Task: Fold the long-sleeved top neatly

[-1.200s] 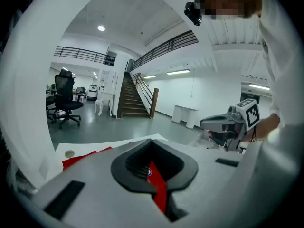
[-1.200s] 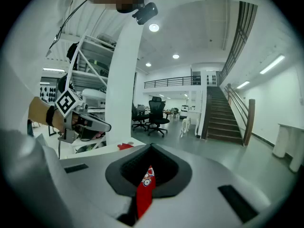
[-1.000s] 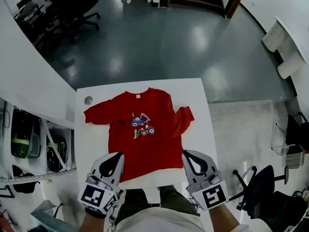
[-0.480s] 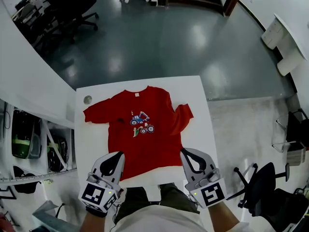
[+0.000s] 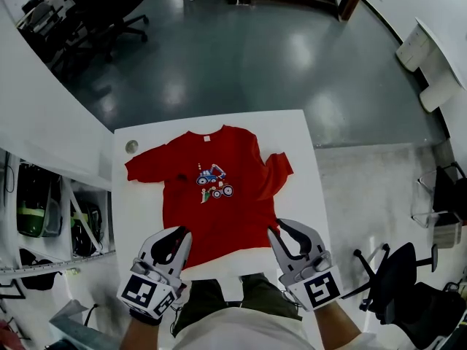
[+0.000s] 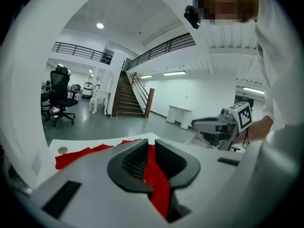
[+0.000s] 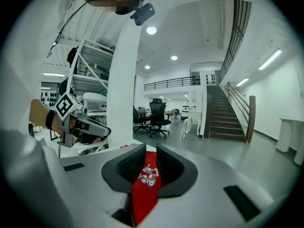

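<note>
1. Your red top (image 5: 235, 221) lies flat and front up on the white table (image 5: 293, 134). Its collar points to the far edge and its hem runs along the near edge, with a strip of bare table in front of it.
2. The vehicle print (image 5: 212, 183) sits on the chest. The left sleeve (image 5: 146, 168) is spread toward the left edge, and the right sleeve (image 5: 277, 170) is bunched up near the right edge.
3. Your left tongs (image 5: 176, 236) are at the left corner of the hem, by the near edge. Their jaws have just been opening and now stand slightly spread. Red cloth fills the narrow gap between them in the left gripper view, but you cannot tell whether the pads touch it.
4. Your right tongs (image 5: 280, 232) are at the right corner of the hem. Their jaws have also just been opening and stand a little wider apart. Red cloth runs through the gap, and the print shows beyond it.
5. A small round grey disc (image 5: 131, 146) lies near the far-left corner of the table, close to the left sleeve but apart from it.
</note>
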A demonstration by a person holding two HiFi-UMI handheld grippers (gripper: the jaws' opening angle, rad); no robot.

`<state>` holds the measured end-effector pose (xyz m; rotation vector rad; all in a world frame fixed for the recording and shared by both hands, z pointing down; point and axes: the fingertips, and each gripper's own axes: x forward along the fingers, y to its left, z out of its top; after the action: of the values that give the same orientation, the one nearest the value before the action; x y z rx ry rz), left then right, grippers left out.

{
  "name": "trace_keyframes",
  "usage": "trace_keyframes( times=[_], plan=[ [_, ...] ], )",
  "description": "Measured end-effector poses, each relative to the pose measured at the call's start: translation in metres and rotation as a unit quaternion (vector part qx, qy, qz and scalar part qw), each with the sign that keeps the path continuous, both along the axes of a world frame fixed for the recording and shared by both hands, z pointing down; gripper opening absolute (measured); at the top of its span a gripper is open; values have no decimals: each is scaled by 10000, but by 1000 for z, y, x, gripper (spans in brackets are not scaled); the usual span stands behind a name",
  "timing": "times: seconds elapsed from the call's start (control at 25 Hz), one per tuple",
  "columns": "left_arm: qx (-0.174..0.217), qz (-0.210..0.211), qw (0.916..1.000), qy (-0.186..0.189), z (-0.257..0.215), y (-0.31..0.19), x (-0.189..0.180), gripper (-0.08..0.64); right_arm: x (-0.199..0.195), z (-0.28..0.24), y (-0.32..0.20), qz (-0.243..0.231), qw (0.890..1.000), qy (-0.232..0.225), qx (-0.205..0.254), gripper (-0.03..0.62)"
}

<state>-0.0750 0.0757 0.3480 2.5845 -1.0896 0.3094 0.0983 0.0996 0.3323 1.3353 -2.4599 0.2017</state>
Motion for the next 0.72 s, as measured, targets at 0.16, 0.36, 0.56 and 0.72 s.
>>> trace_keyframes(
  times=[0.16, 0.36, 0.56, 0.72],
  plan=[
    [-91, 55, 9999, -58, 9, 1, 0, 83, 0, 9, 1, -6, 9999, -1, -102, 106],
    [-221, 72, 9996, -138, 25, 1, 0, 83, 2, 22, 2, 58, 9997, 7, -219, 107],
    [-326, 162, 9991, -239, 39, 4, 4, 89, 5, 33, 4, 75, 9995, 39, -310, 115],
    [-337, 261, 9984, -384, 49, 3, 7, 87, 6, 39, 4, 112, 9993, 11, -363, 115]
  ],
)
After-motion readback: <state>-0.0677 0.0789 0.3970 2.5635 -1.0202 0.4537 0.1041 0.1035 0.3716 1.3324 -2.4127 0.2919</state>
